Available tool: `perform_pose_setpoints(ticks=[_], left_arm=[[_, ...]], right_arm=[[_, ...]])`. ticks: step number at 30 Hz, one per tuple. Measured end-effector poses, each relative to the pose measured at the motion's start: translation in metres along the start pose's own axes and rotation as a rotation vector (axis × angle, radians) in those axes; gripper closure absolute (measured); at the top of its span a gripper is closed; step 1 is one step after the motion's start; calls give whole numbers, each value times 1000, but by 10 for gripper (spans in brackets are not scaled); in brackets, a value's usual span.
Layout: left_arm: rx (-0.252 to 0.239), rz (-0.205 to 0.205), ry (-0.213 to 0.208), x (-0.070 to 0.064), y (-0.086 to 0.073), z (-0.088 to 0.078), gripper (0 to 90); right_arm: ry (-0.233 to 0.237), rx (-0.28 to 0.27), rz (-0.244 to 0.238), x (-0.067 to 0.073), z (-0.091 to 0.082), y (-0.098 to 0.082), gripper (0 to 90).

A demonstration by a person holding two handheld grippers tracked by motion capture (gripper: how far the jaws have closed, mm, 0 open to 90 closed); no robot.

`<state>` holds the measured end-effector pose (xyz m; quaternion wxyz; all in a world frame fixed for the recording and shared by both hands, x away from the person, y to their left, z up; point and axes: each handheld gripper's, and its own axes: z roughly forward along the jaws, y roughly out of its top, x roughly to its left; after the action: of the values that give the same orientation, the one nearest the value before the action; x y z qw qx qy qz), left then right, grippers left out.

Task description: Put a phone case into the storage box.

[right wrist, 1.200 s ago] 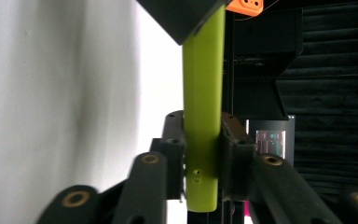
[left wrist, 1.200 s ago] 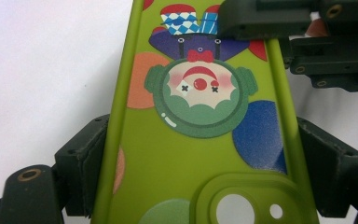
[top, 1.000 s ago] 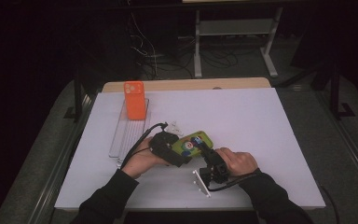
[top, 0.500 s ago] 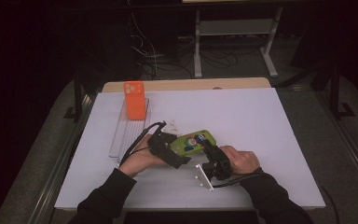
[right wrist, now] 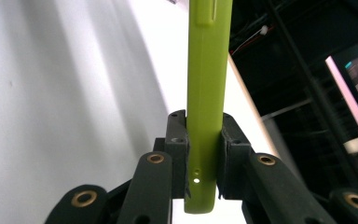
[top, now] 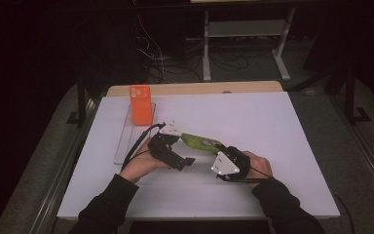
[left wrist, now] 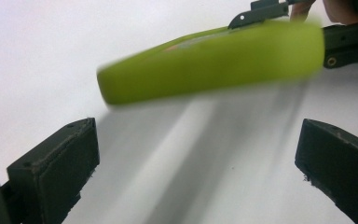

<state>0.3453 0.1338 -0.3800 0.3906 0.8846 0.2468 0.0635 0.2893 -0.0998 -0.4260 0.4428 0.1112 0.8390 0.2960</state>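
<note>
On the left of the white tabletop (top: 282,146), an orange phone case (top: 140,104) is leaning on a clear tray (top: 129,141). The left claw (top: 184,164) is standing wide, its jaws having just been opening, nothing between them. The green phone case (top: 200,142) is hanging just above the tabletop between the hands, the right claw (right wrist: 204,154) pinching its end across the thin edges. It is looking light, thin and smooth, probably slightly flexible and slippery, so gripping across the narrow edges near an end seems soundest. Beyond the tabletop, the dark room is showing cables and a metal stand (top: 243,34).
</note>
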Motion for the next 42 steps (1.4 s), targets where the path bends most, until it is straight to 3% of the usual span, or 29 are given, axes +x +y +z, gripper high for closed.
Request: perform_pose_setpoints(ticks=[2, 6, 15, 20, 24, 25, 28, 32, 36, 39, 42], left_arm=[[19, 27, 5, 2, 0, -1, 0], [35, 29, 8, 2, 0, 0, 0], [17, -24, 15, 1, 0, 1, 0], [3, -44, 23, 3, 1, -1, 0], [-24, -76, 29, 4, 2, -1, 0], [-19, -65, 33, 5, 2, -2, 0], [-59, -102, 43, 6, 4, -3, 0], [-101, -149, 57, 7, 8, -6, 0], [-138, -181, 42, 8, 14, -4, 0], [-151, -173, 38, 9, 21, -3, 0], [-172, -189, 27, 9, 27, -1, 0]], right_arm=[[28, -4, 55, -4, 0, -1, 759], [94, -7, 194, -11, 0, -3, 759], [239, -11, 498, -23, 6, -10, 759], [302, -17, 637, -30, 10, -16, 760], [374, -53, 822, -34, 12, -20, 759], [382, -55, 840, -35, 12, -20, 760], [398, -61, 885, -37, 11, -21, 760], [397, -65, 898, -36, 11, -20, 760], [398, -76, 890, -35, 9, -18, 759], [401, -83, 892, -35, 8, -16, 760], [398, -91, 890, -34, 7, -14, 760]])
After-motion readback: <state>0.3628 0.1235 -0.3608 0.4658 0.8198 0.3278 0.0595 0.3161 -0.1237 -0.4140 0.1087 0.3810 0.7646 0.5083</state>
